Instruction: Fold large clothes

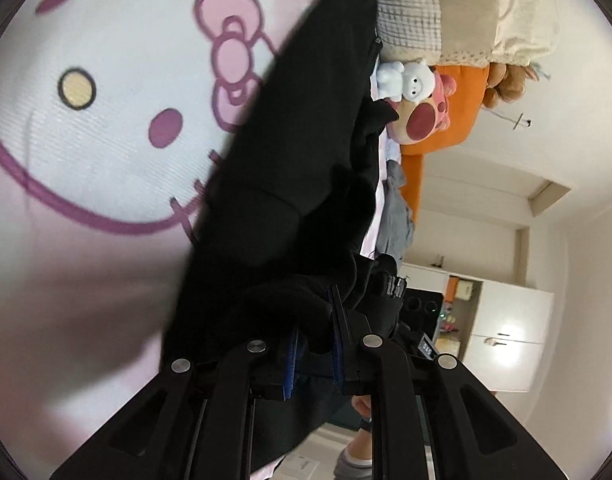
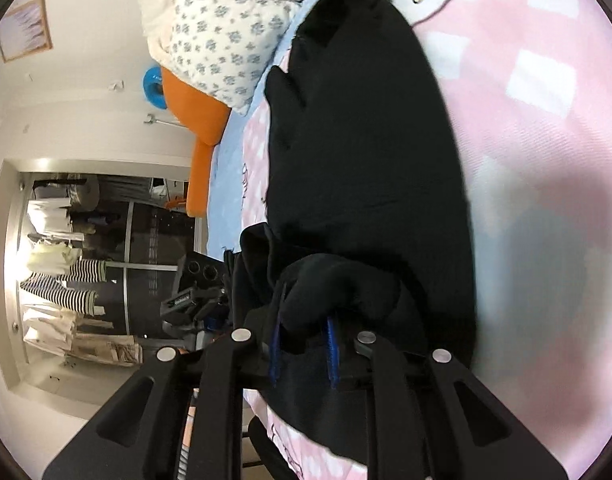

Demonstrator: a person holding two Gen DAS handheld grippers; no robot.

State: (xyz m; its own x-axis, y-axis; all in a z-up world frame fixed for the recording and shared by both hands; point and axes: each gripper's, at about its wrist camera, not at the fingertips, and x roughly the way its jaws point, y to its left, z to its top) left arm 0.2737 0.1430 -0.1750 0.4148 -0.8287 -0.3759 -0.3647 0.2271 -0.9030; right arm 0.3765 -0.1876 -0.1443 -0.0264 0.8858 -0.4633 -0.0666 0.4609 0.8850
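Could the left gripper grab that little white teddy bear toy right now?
Probably not. The left gripper is already shut on the black garment, so its jaws are full, and the white teddy bear sits beyond the cloth, by the pillows.

A bed carries everything here, covered by a pink bedspread (image 1: 86, 240) printed with a large white cartoon cat face and a pink bow; in the right wrist view the same bedspread (image 2: 545, 160) shows pale squares on pink. A black garment (image 1: 298, 128) lies stretched along it, also seen as a long dark mass (image 2: 357, 140) in the right wrist view. Toward the head of the bed sit a plaid pillow (image 1: 409, 12), a floral pillow (image 2: 226, 40), an orange cushion (image 1: 445, 112) and small plush toys (image 1: 413, 92). A grey cloth (image 1: 393, 216) lies bunched at the bed's edge, just beside the garment
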